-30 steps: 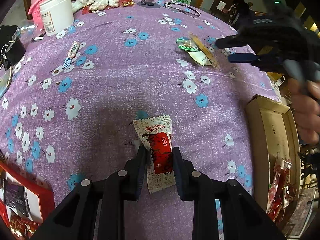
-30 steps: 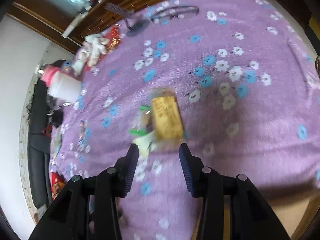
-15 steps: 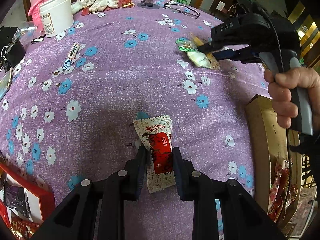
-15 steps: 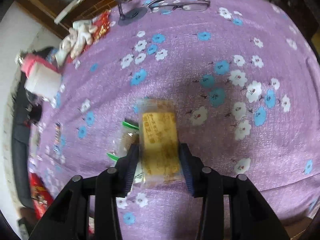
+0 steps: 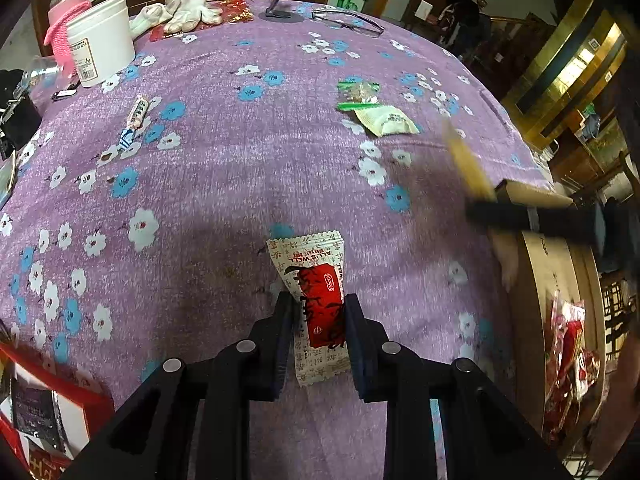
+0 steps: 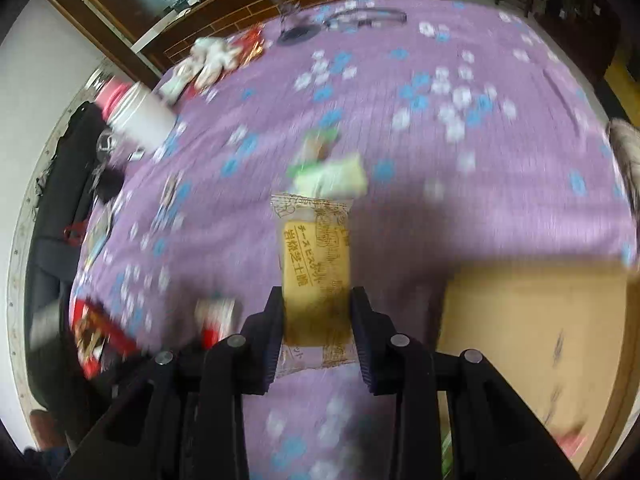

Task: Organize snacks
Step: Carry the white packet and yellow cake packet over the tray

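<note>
Purple flowered desk point(image 5: 224, 184): left gripper point(image 5: 318, 320) grips the red-label packet point(image 5: 316, 292) near the cardboard box point(image 5: 536, 280); right gripper point(image 6: 316, 320) clamps the yellow biscuit pack point(image 6: 316, 260) beside it, probably for boxing.

Two grippers point(image 5: 318, 336) point(image 6: 318, 328), each holding one packet point(image 5: 318, 300) point(image 6: 316, 264); two green packets point(image 5: 386, 120) point(image 5: 358, 90), one candy point(image 5: 136, 112), one box point(image 5: 560, 280), one tub point(image 5: 102, 40).

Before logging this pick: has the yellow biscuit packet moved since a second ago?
Yes. The yellow biscuit packet, clamped in the right gripper, has left the green snack packets and neared the cardboard box.
</note>
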Motion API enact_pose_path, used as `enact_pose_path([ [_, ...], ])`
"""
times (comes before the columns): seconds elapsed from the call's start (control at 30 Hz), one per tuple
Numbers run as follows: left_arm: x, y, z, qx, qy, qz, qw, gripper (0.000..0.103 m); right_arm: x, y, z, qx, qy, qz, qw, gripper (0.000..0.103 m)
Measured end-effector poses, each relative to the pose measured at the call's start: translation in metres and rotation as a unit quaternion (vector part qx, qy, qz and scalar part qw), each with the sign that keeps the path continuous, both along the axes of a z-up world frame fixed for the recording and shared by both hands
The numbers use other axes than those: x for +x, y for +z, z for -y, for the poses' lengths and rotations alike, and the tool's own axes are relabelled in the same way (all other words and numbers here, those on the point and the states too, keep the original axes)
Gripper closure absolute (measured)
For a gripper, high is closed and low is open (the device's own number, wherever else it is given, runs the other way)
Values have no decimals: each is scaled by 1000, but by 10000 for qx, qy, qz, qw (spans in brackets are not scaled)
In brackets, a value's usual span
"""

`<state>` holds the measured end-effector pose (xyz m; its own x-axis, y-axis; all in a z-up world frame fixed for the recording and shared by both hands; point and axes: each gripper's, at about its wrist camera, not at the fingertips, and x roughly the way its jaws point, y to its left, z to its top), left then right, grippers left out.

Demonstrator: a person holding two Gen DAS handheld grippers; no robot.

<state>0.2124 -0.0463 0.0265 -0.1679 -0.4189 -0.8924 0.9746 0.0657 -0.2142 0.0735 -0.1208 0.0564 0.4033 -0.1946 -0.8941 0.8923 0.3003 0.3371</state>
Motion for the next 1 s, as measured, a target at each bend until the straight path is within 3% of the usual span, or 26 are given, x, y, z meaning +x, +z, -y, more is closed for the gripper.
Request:
enact_pose_path([
  [0.33, 1, 2, -52, 133, -386, -240, 9989, 79, -16, -14, -96, 112, -364, -41, 9993, 72],
  [0.47, 0, 12, -68, 41, -583, -244, 9980, 79, -21, -22, -122, 281, -565, 70, 9980, 72],
  [0.63, -10, 35, -75, -234, -929, -278, 9950, 79, -28, -6, -136, 82, -807, 162, 9966, 72],
  [0.83, -43, 49, -78, -401, -1591, -500, 9852, 79, -51, 16, -158, -221, -1364, 192, 9902, 72],
  [1.0, -79, 63, -82, -523, -2026, -530, 9764, 79, -94, 26, -176, -293, -1922, 225, 9807, 72],
])
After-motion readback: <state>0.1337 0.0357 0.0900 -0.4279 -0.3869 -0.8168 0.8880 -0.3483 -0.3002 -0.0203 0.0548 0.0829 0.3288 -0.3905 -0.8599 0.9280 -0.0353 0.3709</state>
